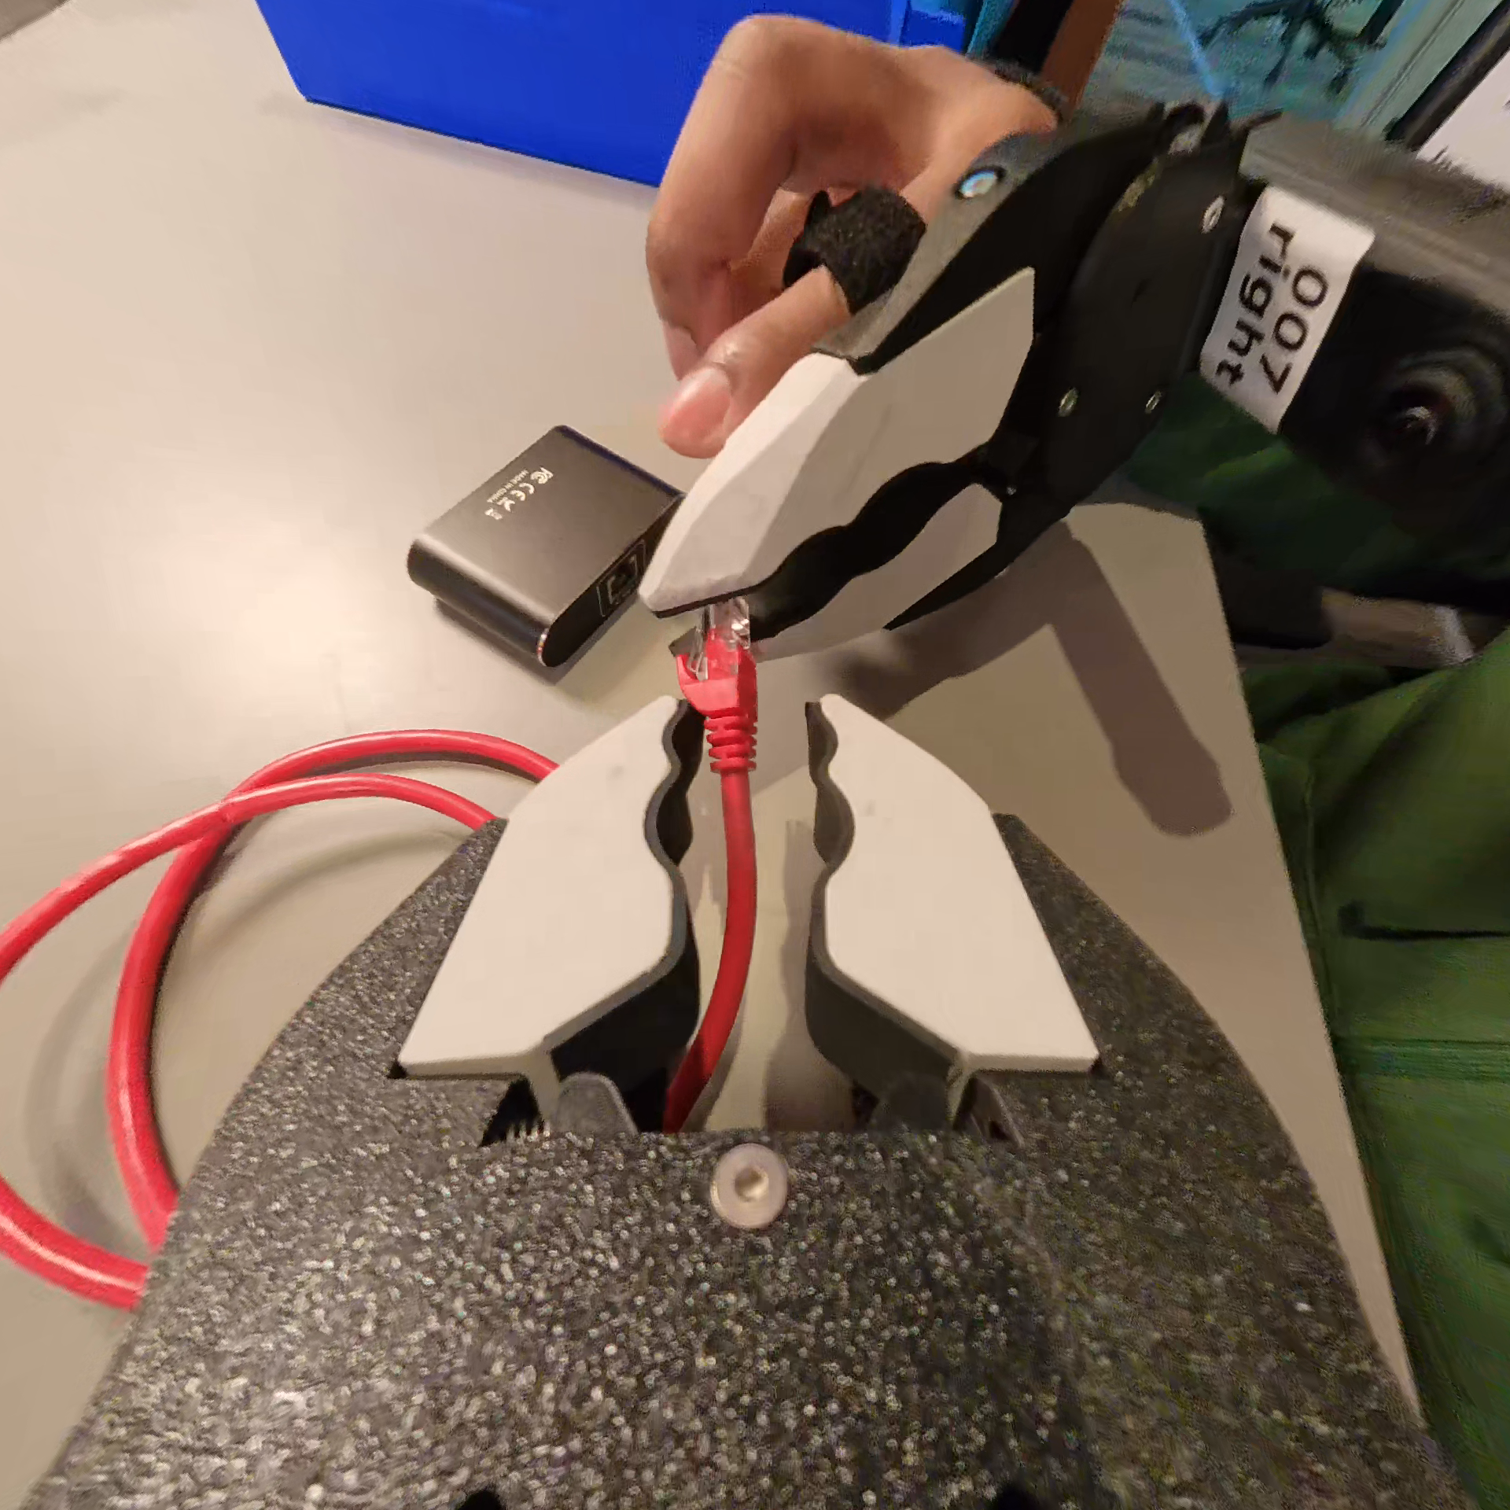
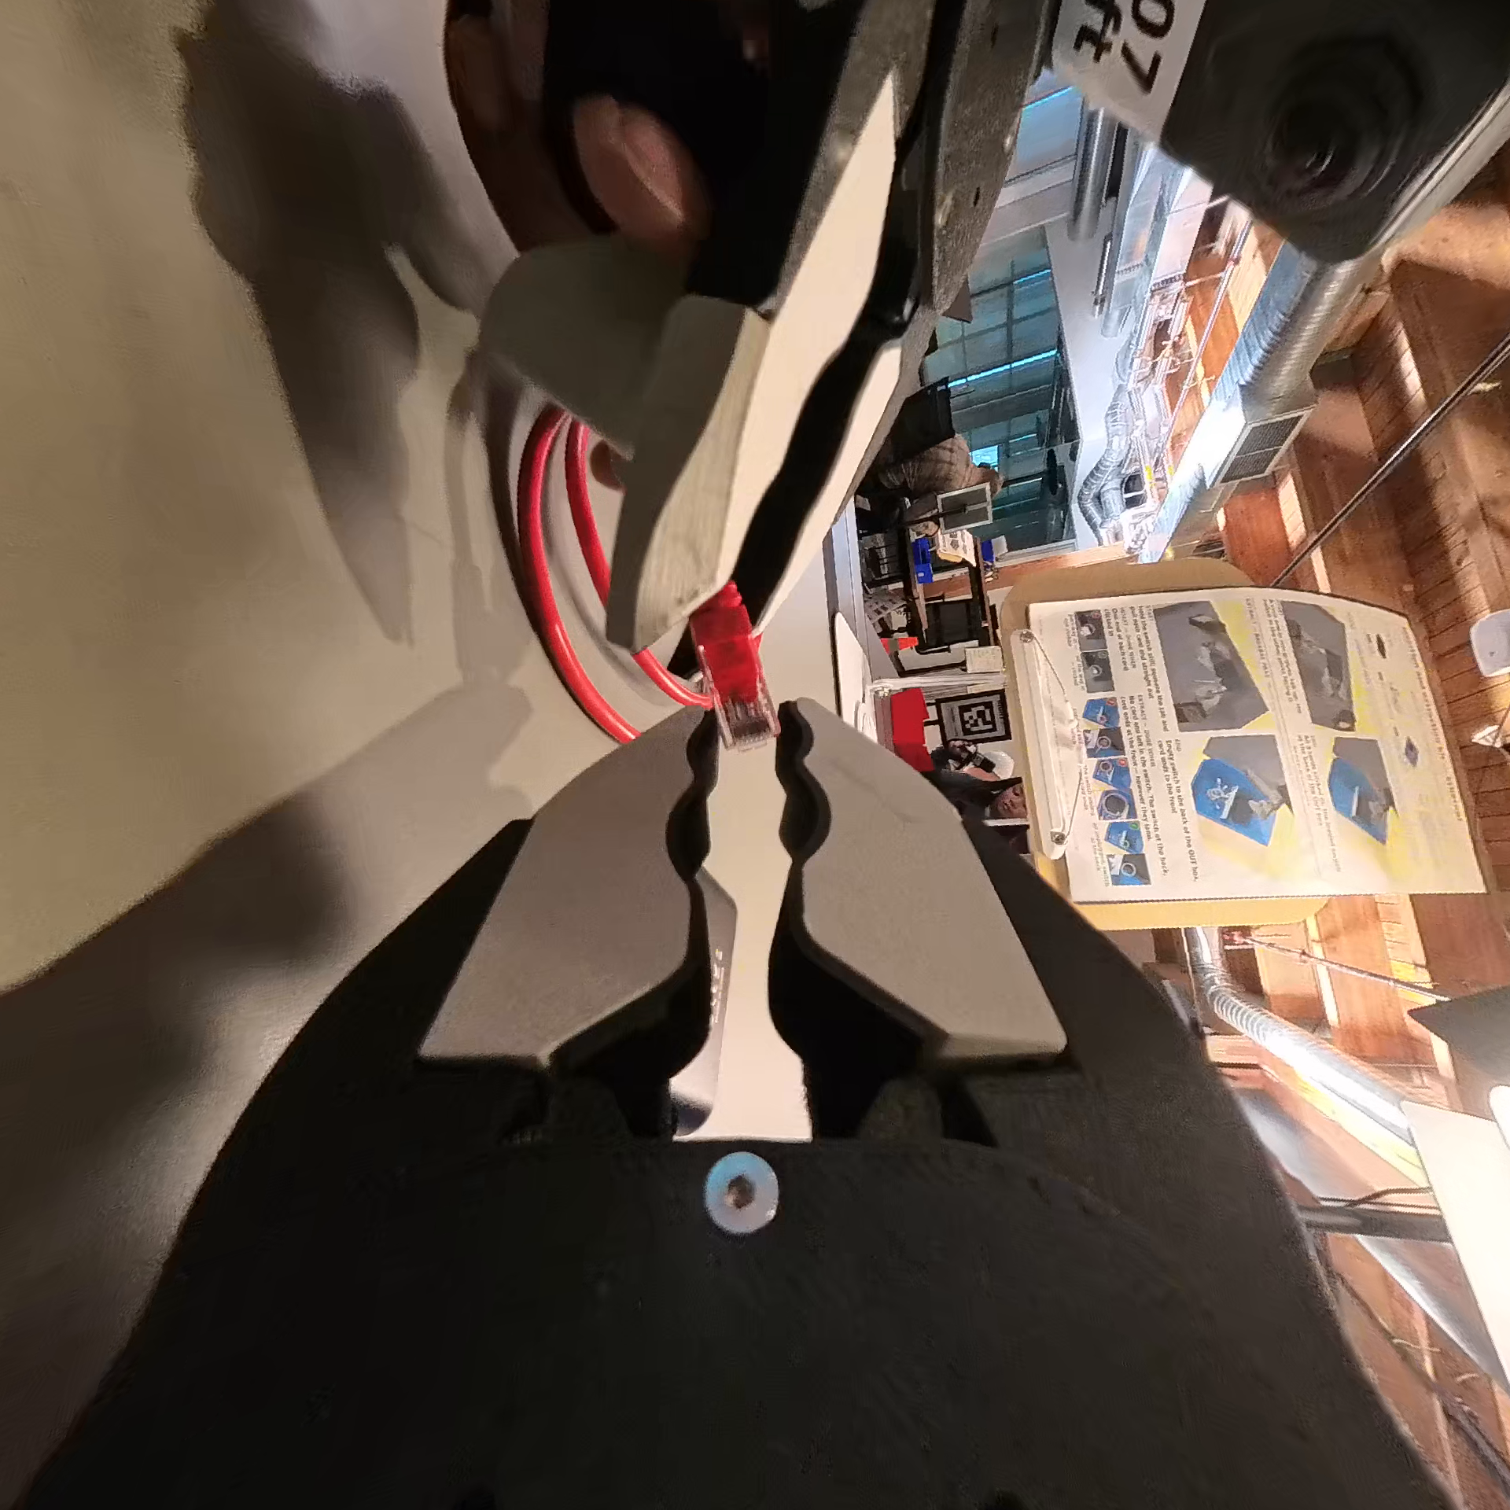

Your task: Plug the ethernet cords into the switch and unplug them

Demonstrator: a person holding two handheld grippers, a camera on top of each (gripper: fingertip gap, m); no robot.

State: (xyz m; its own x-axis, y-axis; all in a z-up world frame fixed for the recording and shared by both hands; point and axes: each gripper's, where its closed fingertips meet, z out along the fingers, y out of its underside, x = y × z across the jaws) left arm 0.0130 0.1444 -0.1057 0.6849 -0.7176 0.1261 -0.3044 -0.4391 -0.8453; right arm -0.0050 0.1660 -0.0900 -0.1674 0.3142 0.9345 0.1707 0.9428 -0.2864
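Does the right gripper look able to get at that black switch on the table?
Probably yes. The switch lies just beside the right gripper, port side facing it, nothing between. Its jaws pinch the plug, and the red cord runs loose through the left gripper's open jaws.

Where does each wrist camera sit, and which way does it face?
Left wrist view: behind the left gripper, facing down across the table to the switch, right gripper and hand.
Right wrist view: behind its own jaws, rolled sideways, facing the left gripper, with the room beyond.
Shared: the red cord's plug, between both grippers.
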